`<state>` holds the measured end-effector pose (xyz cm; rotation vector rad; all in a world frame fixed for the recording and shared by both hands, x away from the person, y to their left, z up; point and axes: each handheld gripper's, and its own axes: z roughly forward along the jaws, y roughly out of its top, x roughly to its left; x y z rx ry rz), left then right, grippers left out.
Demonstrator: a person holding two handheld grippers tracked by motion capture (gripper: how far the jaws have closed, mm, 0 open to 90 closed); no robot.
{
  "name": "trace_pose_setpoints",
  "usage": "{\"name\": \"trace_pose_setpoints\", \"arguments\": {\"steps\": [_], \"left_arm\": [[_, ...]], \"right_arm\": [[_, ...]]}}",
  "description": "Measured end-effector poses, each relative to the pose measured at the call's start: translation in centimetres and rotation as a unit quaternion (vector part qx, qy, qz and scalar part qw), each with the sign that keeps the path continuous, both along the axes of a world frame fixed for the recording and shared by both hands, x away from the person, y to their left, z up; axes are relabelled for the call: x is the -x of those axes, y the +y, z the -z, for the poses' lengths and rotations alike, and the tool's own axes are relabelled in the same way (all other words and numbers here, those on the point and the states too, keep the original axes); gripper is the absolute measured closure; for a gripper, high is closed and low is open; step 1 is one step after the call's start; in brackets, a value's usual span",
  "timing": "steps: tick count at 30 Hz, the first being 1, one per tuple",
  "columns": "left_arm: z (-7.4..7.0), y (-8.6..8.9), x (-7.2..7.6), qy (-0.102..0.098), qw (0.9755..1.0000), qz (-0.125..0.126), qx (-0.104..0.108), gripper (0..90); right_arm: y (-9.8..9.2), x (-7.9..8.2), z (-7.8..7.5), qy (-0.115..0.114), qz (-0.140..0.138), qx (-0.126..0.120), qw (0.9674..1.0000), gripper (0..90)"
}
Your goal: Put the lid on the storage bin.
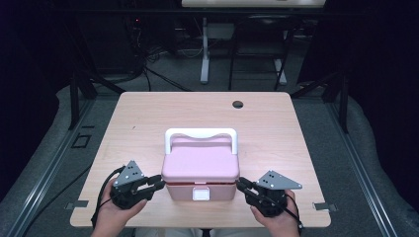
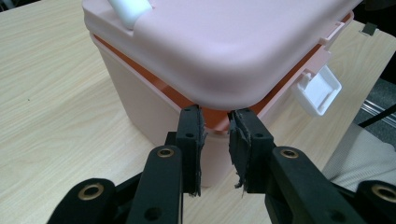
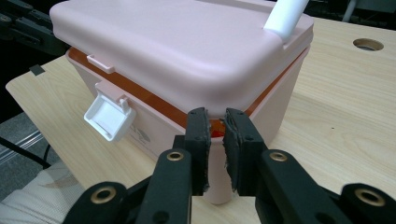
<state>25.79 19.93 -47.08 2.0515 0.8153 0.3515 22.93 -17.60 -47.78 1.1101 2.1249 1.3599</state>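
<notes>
A pink lidded box (image 1: 200,165) with a white handle (image 1: 200,133) stands near the table's front edge. Its white latch (image 1: 200,194) hangs unfastened. The lid (image 2: 224,46) sits slightly raised, with an orange rim (image 2: 140,65) showing in the seam. My left gripper (image 1: 159,181) is at the box's front left corner, and its jaw tips (image 2: 215,114) reach the seam under the lid corner with a narrow gap and nothing between them. My right gripper (image 1: 241,184) mirrors it at the front right corner (image 3: 215,114), a slim gap between its pads. The latch (image 3: 109,116) tilts outward.
The wooden table (image 1: 148,118) has a round cable hole (image 1: 238,104) at the back right. Both hands rest at the front edge. Beyond the table stand desk legs and cables on a grey floor.
</notes>
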Motion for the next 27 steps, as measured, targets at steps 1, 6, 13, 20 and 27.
{"name": "trace_pose_setpoints", "arguments": {"steps": [1,6,13,20,27], "left_arm": [[0.0,0.1,0.0,0.001,1.0,-0.001,-0.001,73.4],[0.0,0.6,-0.1,-0.003,1.0,-0.008,-0.001,75.3],[0.0,1.0,-0.3,-0.001,0.9998,-0.016,0.008,75.3],[-0.4,1.5,-0.3,-0.006,0.9996,-0.024,0.016,74.7],[-0.3,1.6,-0.4,-0.006,0.9995,-0.026,0.016,72.9]], "right_arm": [[0.0,0.0,0.0,0.0,0.0,0.0,1.0,79.3],[-0.1,-0.1,0.1,0.002,0.0,0.002,1.0,79.3],[-0.1,-0.1,0.1,0.002,0.002,0.003,1.0,79.3],[-0.3,-0.2,0.1,0.003,0.006,0.0,1.0,79.4],[-0.4,-0.3,0.2,0.002,0.007,0.001,1.0,79.4]]}}
